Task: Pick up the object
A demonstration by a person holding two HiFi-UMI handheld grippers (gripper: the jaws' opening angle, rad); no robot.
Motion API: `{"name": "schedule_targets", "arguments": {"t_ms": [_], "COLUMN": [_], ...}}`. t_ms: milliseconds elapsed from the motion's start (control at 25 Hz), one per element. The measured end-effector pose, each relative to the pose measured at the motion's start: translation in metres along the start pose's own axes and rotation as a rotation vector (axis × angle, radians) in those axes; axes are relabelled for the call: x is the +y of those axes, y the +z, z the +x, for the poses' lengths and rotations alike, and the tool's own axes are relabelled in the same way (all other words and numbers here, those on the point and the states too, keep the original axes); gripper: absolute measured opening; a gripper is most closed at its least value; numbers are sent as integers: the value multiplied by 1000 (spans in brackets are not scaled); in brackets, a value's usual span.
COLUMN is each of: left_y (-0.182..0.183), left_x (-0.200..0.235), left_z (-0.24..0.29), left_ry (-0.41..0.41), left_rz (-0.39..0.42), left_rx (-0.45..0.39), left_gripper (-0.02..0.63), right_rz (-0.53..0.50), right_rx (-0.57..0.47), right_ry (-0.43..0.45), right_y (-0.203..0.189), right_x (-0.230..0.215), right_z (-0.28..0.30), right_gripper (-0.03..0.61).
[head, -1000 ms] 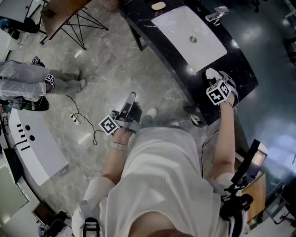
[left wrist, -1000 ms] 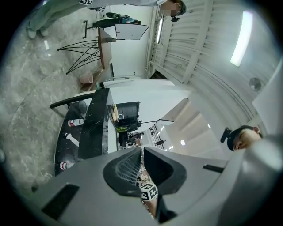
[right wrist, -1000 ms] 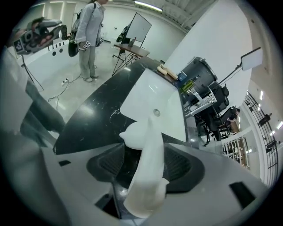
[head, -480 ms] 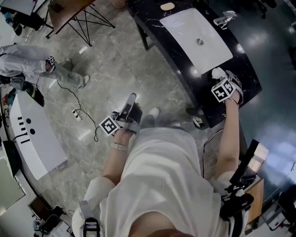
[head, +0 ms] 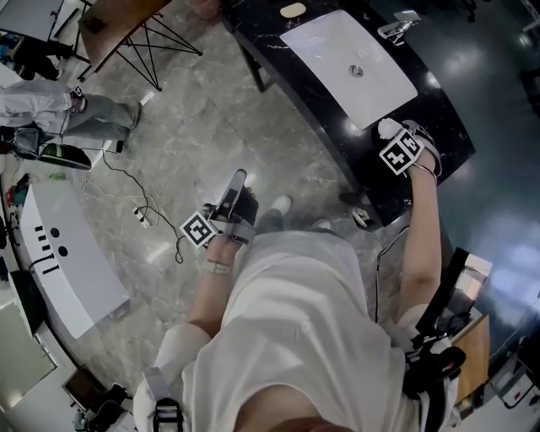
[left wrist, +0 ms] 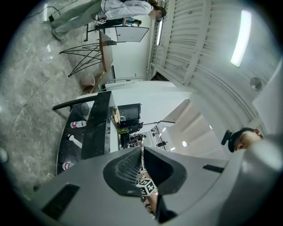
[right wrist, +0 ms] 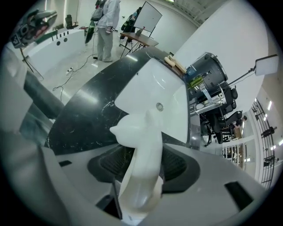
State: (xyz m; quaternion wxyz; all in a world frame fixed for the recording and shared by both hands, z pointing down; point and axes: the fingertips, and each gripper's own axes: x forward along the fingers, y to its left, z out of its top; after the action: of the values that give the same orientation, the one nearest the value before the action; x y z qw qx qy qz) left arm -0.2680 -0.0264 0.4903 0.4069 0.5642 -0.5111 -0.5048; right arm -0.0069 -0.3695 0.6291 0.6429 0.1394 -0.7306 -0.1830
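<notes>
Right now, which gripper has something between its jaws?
The right gripper: its closing jaws hold a white object; the left gripper is shut, empty.

In the head view the counter (head: 257,29) runs from top centre down to the right. The basin (head: 337,51) is set in it, with the faucet (head: 396,25) behind it at upper right and the object (head: 387,129) over its lower-right end. A cable (head: 143,198) lies on the floor (head: 211,126) left of centre. A person (head: 51,105) stands at upper left.

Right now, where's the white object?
The white object sits between the right tongs, whose jaws are closing on it, over the black counter just past the near end of the white sink, at the head view's right.
</notes>
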Motion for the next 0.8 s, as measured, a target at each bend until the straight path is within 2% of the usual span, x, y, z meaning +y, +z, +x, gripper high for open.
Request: {"name": "schedule_targets", "arguments": {"t_ms": [160, 320, 400, 800], "left_y": [-1, -1, 1, -1], "left_x": [1, 1, 2, 9], "left_z": [1, 3, 3, 12], "left_ry": [5, 5, 6, -14], "left_rz": [-3, -8, -11, -35], "left_rx": [5, 7, 3, 28], "left_gripper": [8, 8, 8, 8], "right_rz": [-51, -242, -288, -251], "right_rx": [59, 191, 245, 247], "right_ry": [43, 19, 3, -36], "right_y": [-2, -17, -21, -16], "right_x": [6, 14, 16, 18], "right_z": [2, 18, 23, 23], "right_gripper": [252, 232, 222, 215]}}
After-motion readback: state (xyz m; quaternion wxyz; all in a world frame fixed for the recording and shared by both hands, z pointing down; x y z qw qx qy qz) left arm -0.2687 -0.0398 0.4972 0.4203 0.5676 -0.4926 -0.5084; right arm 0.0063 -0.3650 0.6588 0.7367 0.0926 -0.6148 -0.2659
